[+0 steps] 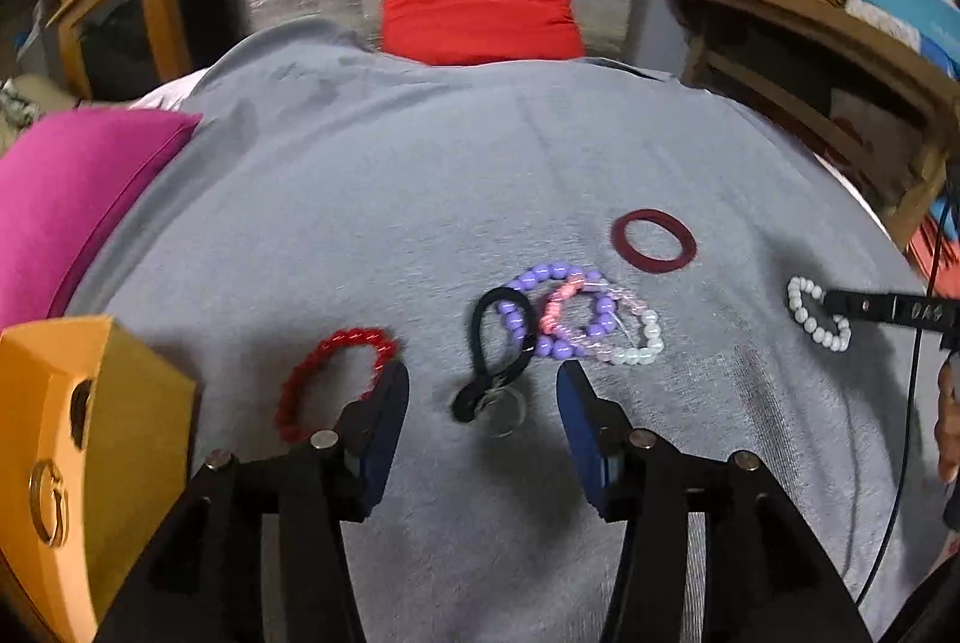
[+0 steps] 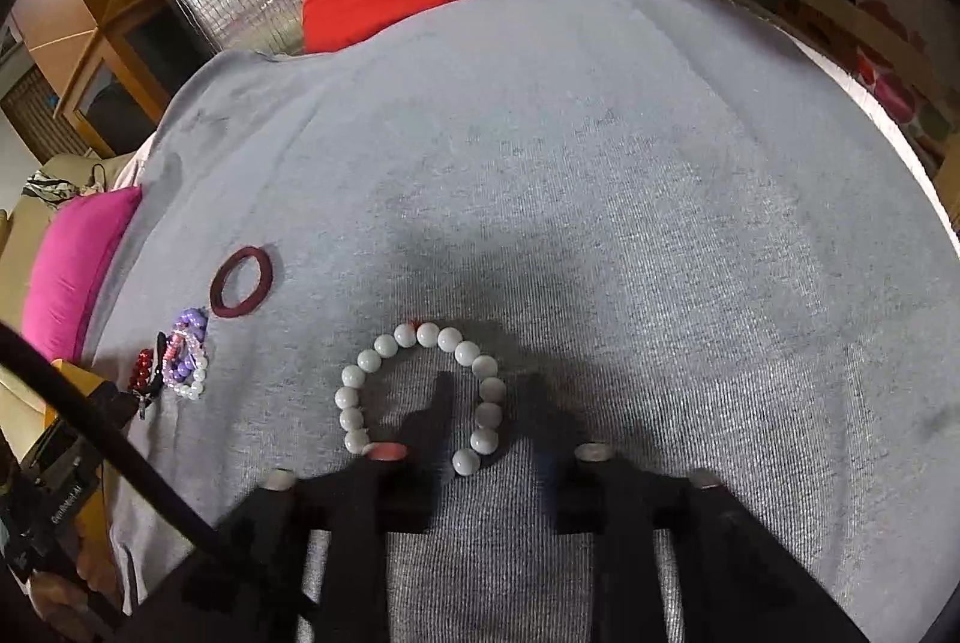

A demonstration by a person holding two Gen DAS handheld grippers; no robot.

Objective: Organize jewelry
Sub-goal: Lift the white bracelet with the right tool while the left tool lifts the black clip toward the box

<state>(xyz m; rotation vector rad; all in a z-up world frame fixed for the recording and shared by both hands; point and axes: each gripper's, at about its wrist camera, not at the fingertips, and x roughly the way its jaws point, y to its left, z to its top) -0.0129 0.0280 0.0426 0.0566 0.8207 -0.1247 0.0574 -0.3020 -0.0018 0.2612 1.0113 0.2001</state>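
Over on the left edge sits an open orange cardboard box [image 1: 102,439] with a gold ring [image 1: 49,504] showing on its near face, its inside hidden from view. The left gripper [image 1: 483,403] hangs spread wide over the grey cloth [image 1: 420,199], a black hair tie [image 1: 498,343] lying between its blue fingers [image 1: 384,427] and a red beaded bracelet [image 1: 336,379] touching the left one. The right gripper [image 2: 489,439] is parted too, one finger inside the loop of the white pearl bracelet [image 2: 420,391], the other just outside it.

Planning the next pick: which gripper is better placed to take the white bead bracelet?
Right. The right gripper is open with one side of the white bead bracelet between its fingers; the left gripper is over the black hair tie.
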